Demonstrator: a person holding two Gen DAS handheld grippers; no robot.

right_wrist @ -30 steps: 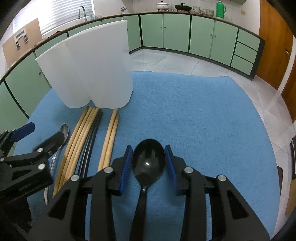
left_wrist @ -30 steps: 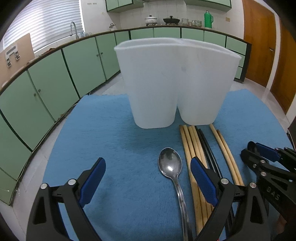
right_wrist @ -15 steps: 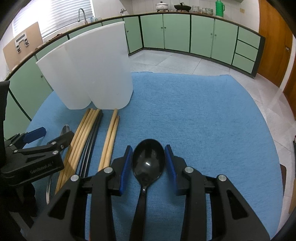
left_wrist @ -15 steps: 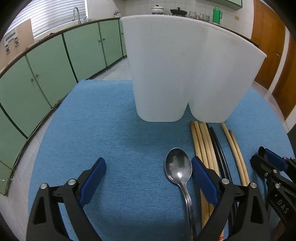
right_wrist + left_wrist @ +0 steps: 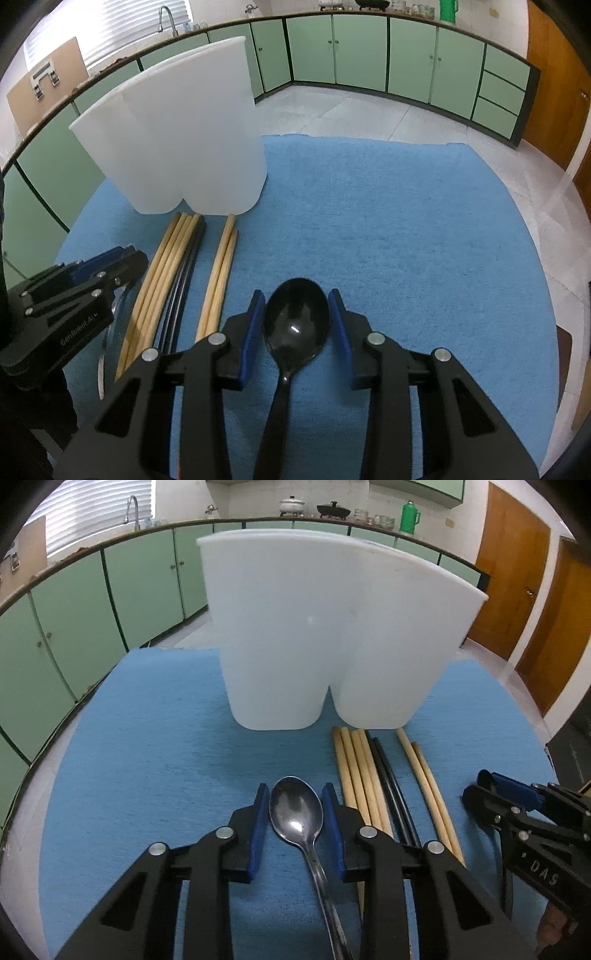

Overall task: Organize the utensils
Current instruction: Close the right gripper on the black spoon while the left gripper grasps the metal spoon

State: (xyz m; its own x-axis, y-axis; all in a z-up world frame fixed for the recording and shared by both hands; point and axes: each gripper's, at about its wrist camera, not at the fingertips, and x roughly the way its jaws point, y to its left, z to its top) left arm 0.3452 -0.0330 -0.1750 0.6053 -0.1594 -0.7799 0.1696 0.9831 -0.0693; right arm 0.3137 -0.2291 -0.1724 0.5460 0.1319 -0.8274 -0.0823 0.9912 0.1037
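Note:
A white two-compartment utensil holder [image 5: 325, 642] stands on the blue mat [image 5: 155, 746]; it also shows in the right wrist view [image 5: 177, 140]. My left gripper [image 5: 296, 810] is shut on a metal spoon [image 5: 297, 812] that lies on the mat. My right gripper [image 5: 296, 326] is shut on a black plastic spoon [image 5: 295, 325]. Several wooden chopsticks [image 5: 360, 775] and a black pair [image 5: 391, 790] lie between the two spoons, in front of the holder. The chopsticks also show in the right wrist view [image 5: 162, 273].
The blue mat [image 5: 406, 229] covers a round table whose edge runs close on the left and right. Green kitchen cabinets [image 5: 369, 51] and a tiled floor lie beyond. The right gripper body [image 5: 532, 834] sits right of the chopsticks.
My left gripper has closed from wide open onto the metal spoon's bowl. My right gripper stays shut on the black spoon and has hardly moved.

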